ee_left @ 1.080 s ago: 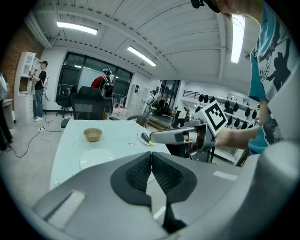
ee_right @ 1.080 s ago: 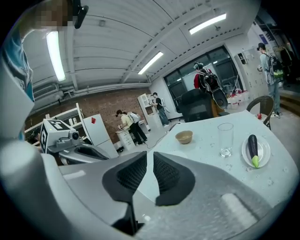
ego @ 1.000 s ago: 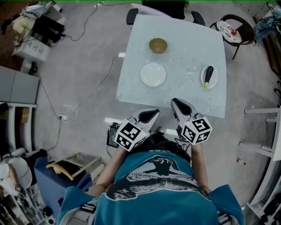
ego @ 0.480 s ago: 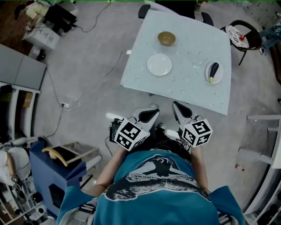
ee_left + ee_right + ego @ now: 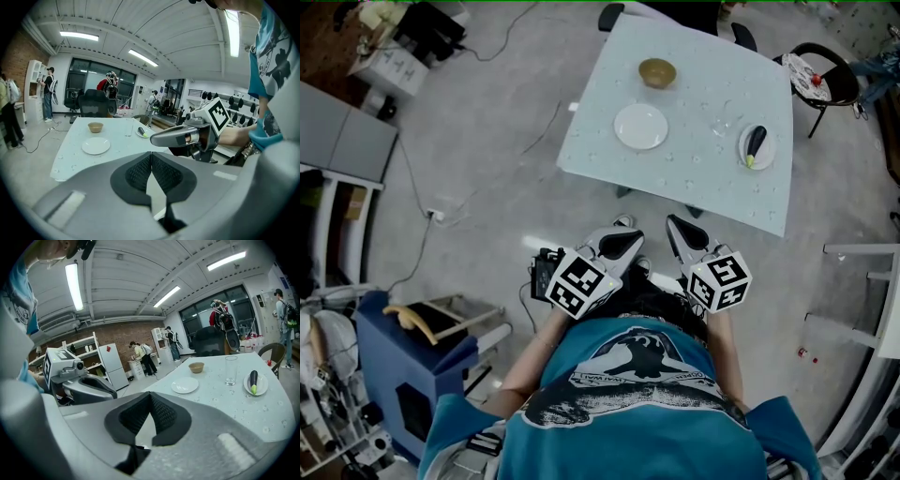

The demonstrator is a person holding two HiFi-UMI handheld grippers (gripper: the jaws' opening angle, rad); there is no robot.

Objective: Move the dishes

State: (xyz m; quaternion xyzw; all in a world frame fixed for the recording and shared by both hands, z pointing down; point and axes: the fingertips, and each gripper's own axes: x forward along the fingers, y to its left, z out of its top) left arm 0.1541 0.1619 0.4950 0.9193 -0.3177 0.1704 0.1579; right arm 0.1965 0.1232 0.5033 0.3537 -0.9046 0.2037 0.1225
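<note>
Left gripper and right gripper are held short of the counter, fingers together, empty. Plate and bowl lie on it; arrival or departure fits.

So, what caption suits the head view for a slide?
Left gripper, right gripper, both shut, held short of the table with bowl and white plate.

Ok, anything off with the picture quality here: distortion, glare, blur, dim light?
Head view: dim and greyish but sharp, table evenly lit, no glare. Left gripper view: heavy fisheye with black corners, left claw filling the lower frame. Right gripper view: same fisheye, ceiling lights blown out, glass on the table crisp.
</note>
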